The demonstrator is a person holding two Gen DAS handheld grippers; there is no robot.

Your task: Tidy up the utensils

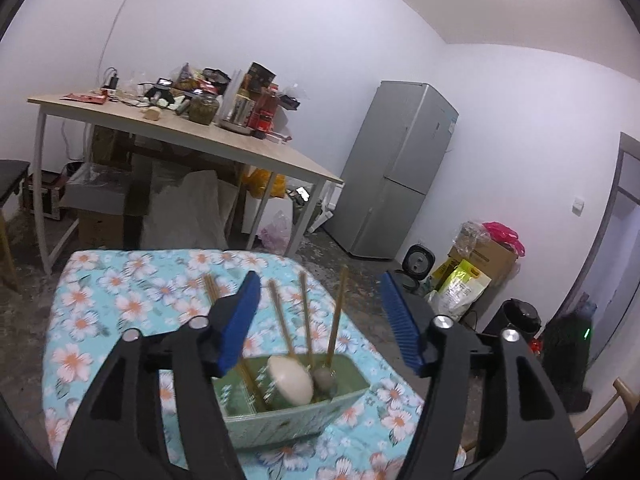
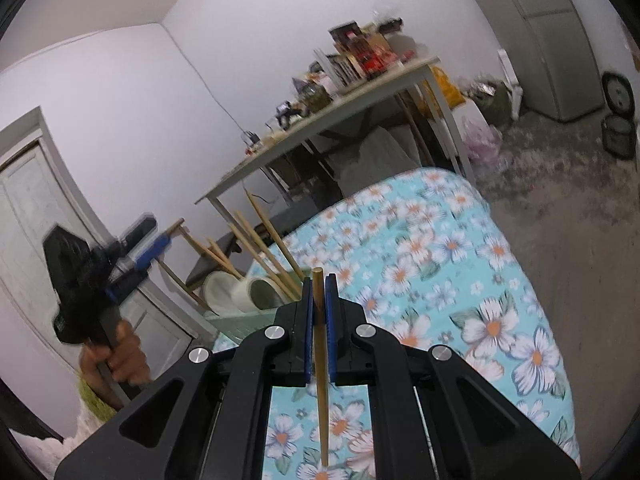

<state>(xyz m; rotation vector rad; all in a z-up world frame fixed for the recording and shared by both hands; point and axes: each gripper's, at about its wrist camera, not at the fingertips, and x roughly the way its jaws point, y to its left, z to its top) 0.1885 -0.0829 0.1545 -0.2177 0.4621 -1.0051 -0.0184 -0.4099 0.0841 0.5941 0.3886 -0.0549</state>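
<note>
Chopsticks [image 1: 306,316] lean up out of the green box [image 1: 288,412], alongside a white spoon [image 1: 290,380] and a grey one [image 1: 324,378], all on the floral tabletop [image 1: 120,292]. Left gripper [image 1: 320,320] hangs above the box, its blue pads spread wide, nothing between them. Right gripper [image 2: 319,312] is clamped tight on a single chopstick [image 2: 322,400], which runs lengthwise between the pads, tip poking out front, lifted off the cloth just beside the box.

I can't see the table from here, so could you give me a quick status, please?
Left gripper open, empty, above the green box of chopsticks and spoons. Right gripper shut on one chopstick. Nothing in the way.
</note>
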